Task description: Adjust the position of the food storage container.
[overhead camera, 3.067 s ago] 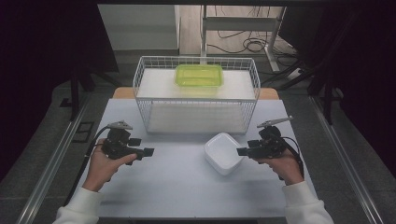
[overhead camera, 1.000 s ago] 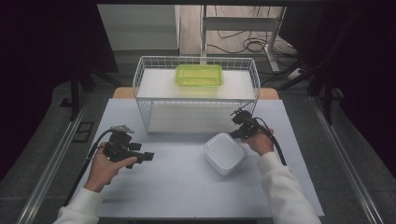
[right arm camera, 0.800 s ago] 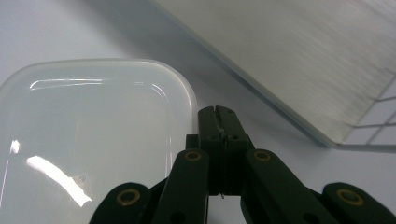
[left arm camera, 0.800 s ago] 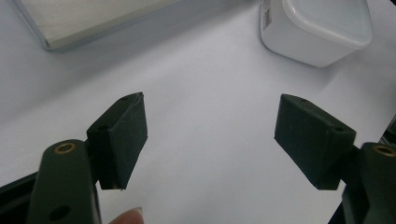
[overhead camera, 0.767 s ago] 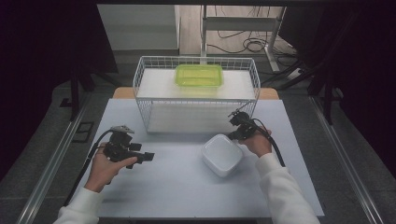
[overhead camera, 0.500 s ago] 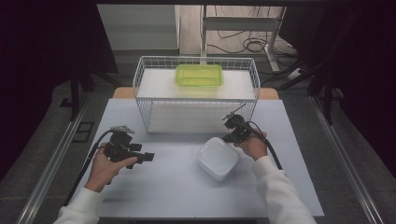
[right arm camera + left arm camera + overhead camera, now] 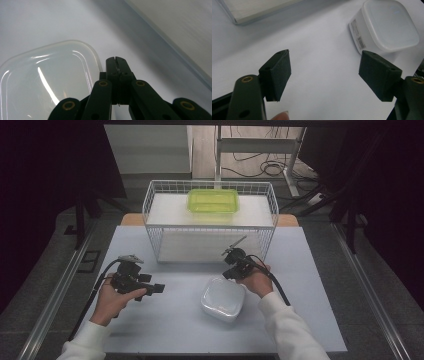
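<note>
Lidded white plastic container (image 7: 223, 299) sits on pale table (image 7: 165, 330), front of wire basket (image 7: 210, 227). Right gripper (image 7: 231, 271) jaws closed flat, empty, at container's rim. Left gripper (image 7: 156, 289) jaws wide, empty, well apart.

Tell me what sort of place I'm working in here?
Likely a lab or test workshop, not a home: a bare white table with a white wire basket staged on it, loose cables on the floor behind, and dark curtains screening the sides.
</note>
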The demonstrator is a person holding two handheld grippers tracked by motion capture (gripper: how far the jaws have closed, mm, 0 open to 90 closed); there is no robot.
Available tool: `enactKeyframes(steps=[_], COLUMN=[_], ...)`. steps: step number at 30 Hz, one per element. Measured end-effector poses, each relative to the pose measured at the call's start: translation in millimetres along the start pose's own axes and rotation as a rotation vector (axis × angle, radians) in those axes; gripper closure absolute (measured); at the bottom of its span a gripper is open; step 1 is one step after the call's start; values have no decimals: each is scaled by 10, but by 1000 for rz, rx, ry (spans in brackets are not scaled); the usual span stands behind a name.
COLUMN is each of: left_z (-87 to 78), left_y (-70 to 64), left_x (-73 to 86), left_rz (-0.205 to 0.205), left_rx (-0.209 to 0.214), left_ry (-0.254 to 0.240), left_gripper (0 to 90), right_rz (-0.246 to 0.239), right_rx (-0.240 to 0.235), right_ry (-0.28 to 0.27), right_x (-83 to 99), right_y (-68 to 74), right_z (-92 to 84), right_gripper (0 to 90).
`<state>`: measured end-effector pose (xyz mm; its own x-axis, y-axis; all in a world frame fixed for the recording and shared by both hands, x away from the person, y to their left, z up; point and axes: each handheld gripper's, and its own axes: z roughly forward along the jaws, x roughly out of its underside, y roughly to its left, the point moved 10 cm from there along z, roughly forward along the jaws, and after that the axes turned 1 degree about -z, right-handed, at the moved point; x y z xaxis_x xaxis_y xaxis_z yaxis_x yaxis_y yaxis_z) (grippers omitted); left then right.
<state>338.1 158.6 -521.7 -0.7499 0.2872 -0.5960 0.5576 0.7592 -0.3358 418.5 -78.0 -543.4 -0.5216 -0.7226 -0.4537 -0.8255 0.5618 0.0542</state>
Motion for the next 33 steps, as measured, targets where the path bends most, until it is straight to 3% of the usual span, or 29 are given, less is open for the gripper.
enactKeyframes(steps=[6, 10, 15, 18, 24, 33], left_z=[12, 17, 16, 14, -5, 7], left_y=[4, 4, 4, 8, -4, -2], left_x=[12, 16, 18, 24, 5, 8], left_rz=[0, 1, 1, 1, -7, -6], left_rx=[0, 0, 2, 3, 10, 11], left_ry=[5, 8, 8, 10, -10, -6], left_gripper=[250, 250, 250, 250, 251, 251], right_rz=[-31, -38, -46, -60, -106, -182], right_rx=[-22, -21, -11, -20, -89, -148], right_ry=[3, 2, -14, -38, -74, -27], right_x=[-45, -53, -16, 23, 217, 683], right_y=[159, 178, 169, 233, 589, 1082], right_z=[68, 55, -138, -321, -593, -537], right_gripper=[889, 889, 889, 889, 889, 889])
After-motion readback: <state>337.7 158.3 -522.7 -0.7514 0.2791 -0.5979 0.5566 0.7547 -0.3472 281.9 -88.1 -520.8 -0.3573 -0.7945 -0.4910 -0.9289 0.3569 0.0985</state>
